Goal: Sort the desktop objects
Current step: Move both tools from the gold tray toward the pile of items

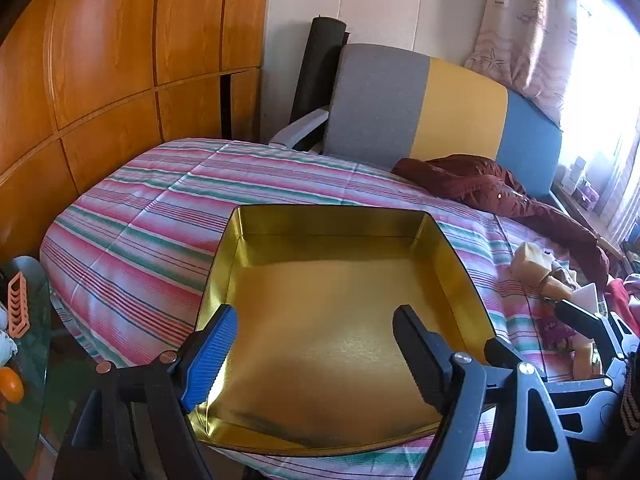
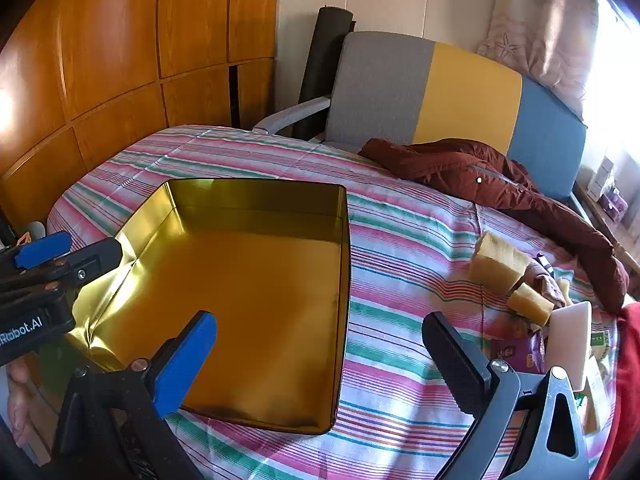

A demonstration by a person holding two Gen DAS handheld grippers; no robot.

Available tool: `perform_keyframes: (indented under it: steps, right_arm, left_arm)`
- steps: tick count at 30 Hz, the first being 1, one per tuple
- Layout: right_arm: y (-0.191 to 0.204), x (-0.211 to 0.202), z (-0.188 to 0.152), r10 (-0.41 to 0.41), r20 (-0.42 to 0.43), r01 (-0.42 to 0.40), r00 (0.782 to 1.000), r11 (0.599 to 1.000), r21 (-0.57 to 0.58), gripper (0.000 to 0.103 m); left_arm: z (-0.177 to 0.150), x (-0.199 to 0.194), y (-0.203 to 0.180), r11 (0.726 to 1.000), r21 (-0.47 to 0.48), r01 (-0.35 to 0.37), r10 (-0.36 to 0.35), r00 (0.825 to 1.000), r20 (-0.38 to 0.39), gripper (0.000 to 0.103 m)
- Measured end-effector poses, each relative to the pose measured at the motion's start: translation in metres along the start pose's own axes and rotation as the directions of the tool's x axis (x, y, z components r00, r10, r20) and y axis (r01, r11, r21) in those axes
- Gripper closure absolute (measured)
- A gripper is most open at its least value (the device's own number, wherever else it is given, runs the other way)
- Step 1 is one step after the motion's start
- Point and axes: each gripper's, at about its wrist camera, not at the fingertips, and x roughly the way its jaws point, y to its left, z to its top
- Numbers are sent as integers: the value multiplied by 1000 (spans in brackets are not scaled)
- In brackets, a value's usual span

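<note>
An empty gold tin box (image 1: 332, 320) (image 2: 256, 300) lies on the striped bedspread (image 2: 400, 248). My left gripper (image 1: 316, 340) hovers over the tin's near half, open, with nothing between its fingers. It also shows at the tin's left edge in the right wrist view, left gripper (image 2: 72, 252). My right gripper (image 2: 320, 356) is open and empty and straddles the tin's right wall. To its right lies a small pile: two yellow sponge pieces (image 2: 496, 264) (image 2: 528, 304), a white block (image 2: 568, 336) and a purple packet (image 2: 516, 352). The sponge (image 1: 532, 264) also shows in the left wrist view.
A maroon jacket (image 2: 480, 176) lies across the bed's far right. Behind stand a grey, yellow and blue chair back (image 1: 440, 100) and a wooden wardrobe (image 1: 120, 60). A glass side table (image 1: 36, 320) with an orange rack is at the left. Red cloth (image 2: 628, 360) lies at the right edge.
</note>
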Motion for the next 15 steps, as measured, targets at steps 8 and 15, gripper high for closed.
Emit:
perform_keyframes:
  steps: [8, 15]
  right_arm:
    - [-8, -6, -2, -40, 14, 40, 999, 999, -16, 0]
    - [-22, -5, -9, -69, 0, 69, 998, 998, 8, 0]
  left_arm:
    - [-3, 6, -3, 1000, -10, 29, -29, 999, -34, 21]
    - [-5, 11, -12, 996, -4, 84, -84, 994, -70, 22]
